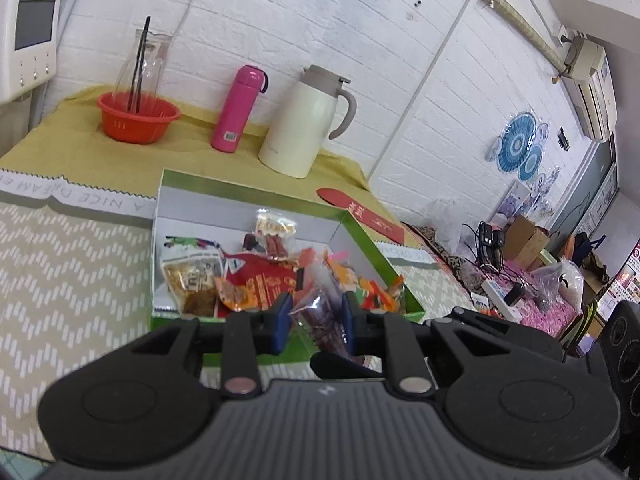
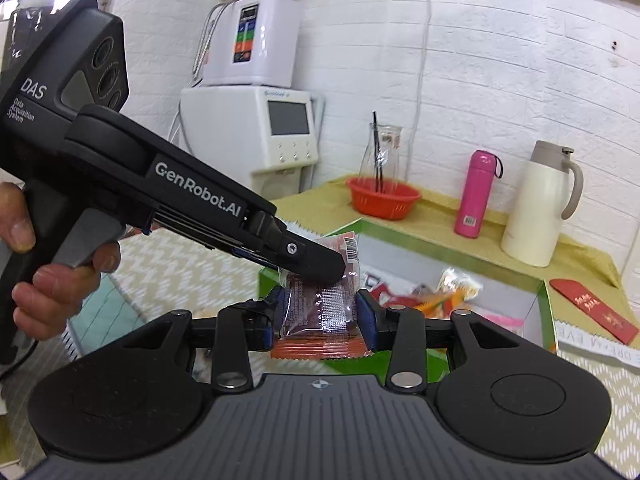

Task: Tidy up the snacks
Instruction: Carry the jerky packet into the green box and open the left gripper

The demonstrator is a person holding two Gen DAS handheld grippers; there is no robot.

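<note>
Both your grippers pinch 1 dark snack packet [image 2: 320, 308]: right gripper [image 2: 320, 312] across its width, left gripper [image 2: 340, 268] on its top edge (seam only). Let 1 release, then lower it into the green box [image 2: 544, 308] beyond.

Left gripper [image 1: 318, 322] pinching a clear packet of dark reddish snack [image 1: 320, 316] between blue pads [image 1: 282, 322], just above the near edge of a green box [image 1: 362, 236] heaped with mixed snack packets [image 1: 256, 280]; behind, pink bottle [image 1: 239, 108], cream jug [image 1: 302, 124], red basket [image 1: 138, 116].
</note>
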